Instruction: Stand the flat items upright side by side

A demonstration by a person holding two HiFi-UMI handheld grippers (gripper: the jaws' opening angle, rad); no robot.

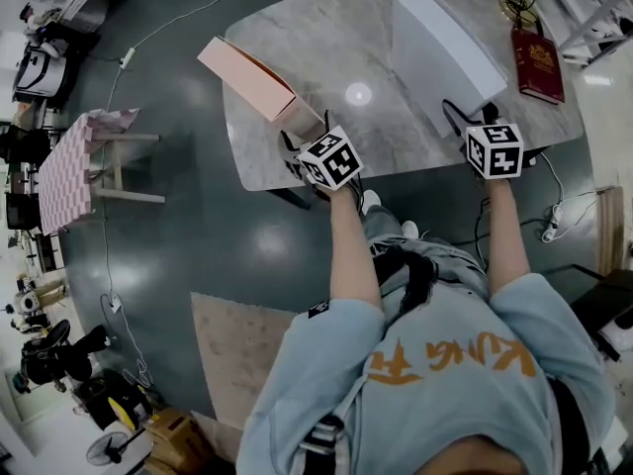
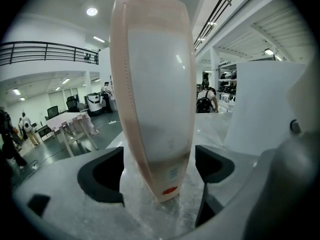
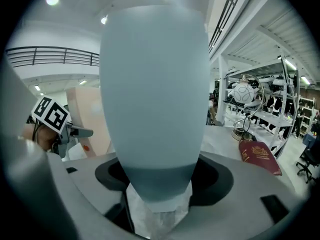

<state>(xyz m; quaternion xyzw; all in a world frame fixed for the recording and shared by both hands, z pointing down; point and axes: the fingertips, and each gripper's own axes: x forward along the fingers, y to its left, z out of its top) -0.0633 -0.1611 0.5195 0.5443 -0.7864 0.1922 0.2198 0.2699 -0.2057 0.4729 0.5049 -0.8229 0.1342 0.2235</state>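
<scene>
A flat pink box (image 1: 247, 75) stands on its long edge at the left of the marble table (image 1: 346, 57). My left gripper (image 1: 297, 143) straddles its near end. In the left gripper view the pink box (image 2: 155, 94) rises between the two pads with a thin gap on each side, so the left gripper (image 2: 159, 171) is open. A flat white box (image 1: 440, 52) stands on edge at the right. My right gripper (image 1: 465, 117) is at its near end. In the right gripper view the white box (image 3: 155, 99) fills the space between the pads, and the right gripper (image 3: 162, 179) is shut on it.
A red book (image 1: 537, 64) lies flat at the table's far right, beside a small gold stand (image 1: 514, 3). The two boxes stand apart with bare marble between them. A checkered side table (image 1: 69, 166) stands on the floor to the left. Cables hang below the table's near edge.
</scene>
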